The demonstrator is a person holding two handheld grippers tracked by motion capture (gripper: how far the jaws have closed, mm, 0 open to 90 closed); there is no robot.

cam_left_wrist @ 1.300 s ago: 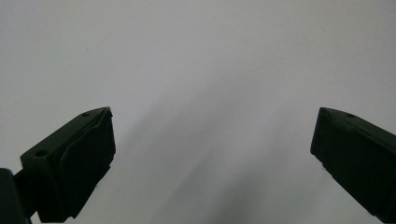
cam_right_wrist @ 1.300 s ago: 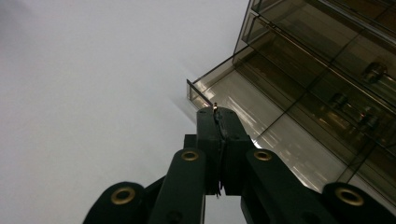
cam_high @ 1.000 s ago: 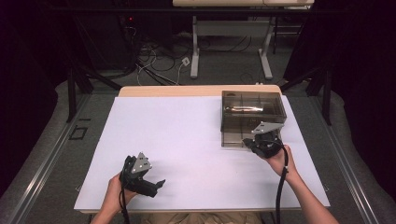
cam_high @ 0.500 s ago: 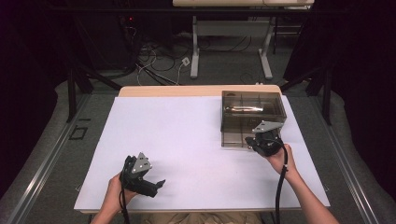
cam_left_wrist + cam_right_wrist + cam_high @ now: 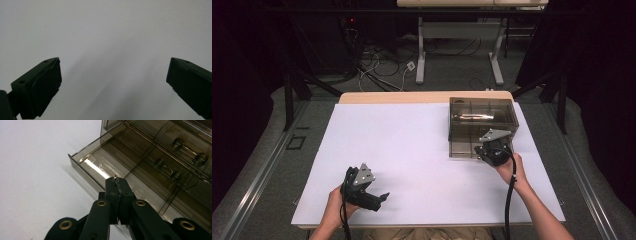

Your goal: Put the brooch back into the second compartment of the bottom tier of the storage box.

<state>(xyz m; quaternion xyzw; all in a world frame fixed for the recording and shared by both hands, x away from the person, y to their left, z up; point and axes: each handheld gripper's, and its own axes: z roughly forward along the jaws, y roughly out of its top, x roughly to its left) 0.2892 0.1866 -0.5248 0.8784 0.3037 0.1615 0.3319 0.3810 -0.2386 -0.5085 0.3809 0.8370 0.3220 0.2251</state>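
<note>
The smoky plastic drawer box [image 5: 482, 125] sits right of centre on the desk [image 5: 402, 150]: light, rigid, slippery. The right claw [image 5: 117, 181], pressed together, pinches its open drawer's [image 5: 100, 168] front edge; the left claw [image 5: 113, 75] gapes idle.

light: bright on white table [image 5: 412, 150], dark surround | glare: drawer [image 5: 100, 170] | focus: jaws perhaps soft

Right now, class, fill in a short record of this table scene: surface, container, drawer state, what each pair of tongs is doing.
surface: white table cover
container: smoky clear drawer box, far right of the table
drawer: bottom drawer pulled out
right tongs: shut, a tiny gold-coloured tip showing between the jaws, at the open drawer's front
left tongs: open, nothing between them, over bare cover
</note>
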